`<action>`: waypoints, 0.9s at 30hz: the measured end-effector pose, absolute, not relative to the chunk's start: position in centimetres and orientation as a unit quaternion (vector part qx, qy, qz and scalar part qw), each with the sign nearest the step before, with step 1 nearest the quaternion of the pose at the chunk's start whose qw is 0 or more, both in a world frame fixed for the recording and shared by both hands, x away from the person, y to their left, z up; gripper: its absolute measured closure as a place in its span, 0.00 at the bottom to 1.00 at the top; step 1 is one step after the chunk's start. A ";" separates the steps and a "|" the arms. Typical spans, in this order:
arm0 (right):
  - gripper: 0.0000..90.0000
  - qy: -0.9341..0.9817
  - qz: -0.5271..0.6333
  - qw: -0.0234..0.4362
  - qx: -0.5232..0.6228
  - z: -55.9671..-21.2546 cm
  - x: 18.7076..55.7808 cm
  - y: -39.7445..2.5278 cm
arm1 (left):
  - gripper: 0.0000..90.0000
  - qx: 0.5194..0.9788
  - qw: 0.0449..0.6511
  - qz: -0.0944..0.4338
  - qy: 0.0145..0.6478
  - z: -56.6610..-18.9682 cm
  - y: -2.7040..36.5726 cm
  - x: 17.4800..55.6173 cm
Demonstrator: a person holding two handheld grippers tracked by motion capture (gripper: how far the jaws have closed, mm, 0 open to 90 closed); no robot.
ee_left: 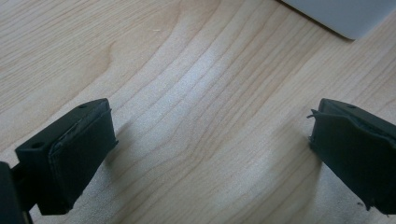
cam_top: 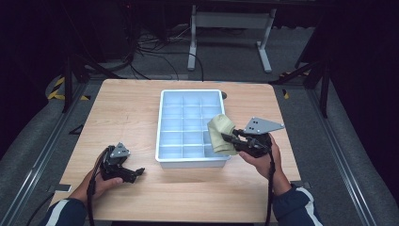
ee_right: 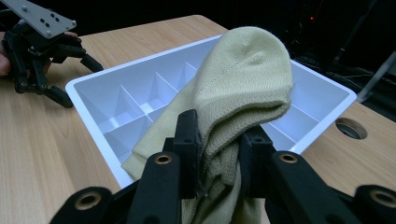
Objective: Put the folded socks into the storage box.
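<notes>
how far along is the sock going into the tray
Done: the right gripper is shut on the pale green sock and has it lifted at the right side of the white divided tray. In hand: the sock hangs over the tray's right compartments. Left: lowering it into a compartment and letting go; the compartments in view look empty. The left gripper sits open on the wooden table, holding nothing.
</notes>
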State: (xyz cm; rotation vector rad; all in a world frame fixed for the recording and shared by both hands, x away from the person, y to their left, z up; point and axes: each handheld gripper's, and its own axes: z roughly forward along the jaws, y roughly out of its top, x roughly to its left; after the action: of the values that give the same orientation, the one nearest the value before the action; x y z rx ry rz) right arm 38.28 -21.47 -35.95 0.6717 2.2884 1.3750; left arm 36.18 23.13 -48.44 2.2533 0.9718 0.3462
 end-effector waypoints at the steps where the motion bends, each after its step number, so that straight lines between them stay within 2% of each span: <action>1: 0.81 0.816 0.489 0.194 0.239 -36.0 38.4 -21.3 | 0.00 0.860 0.326 0.132 0.371 -48.4 23.1 36.2; 19: 0.81 0.814 0.487 0.202 0.244 -35.9 40.7 -19.4 | 0.00 0.860 0.326 0.132 0.371 -48.4 23.1 36.2; 27: 0.81 0.828 0.453 0.225 0.241 -36.3 41.5 -18.6 | 0.00 0.860 0.326 0.132 0.371 -48.4 23.1 36.2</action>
State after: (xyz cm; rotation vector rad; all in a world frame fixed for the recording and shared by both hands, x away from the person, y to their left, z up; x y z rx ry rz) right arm 41.51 -18.58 -36.29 0.6648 2.2849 1.2481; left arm 36.18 23.12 -48.44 2.2532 0.9728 0.3460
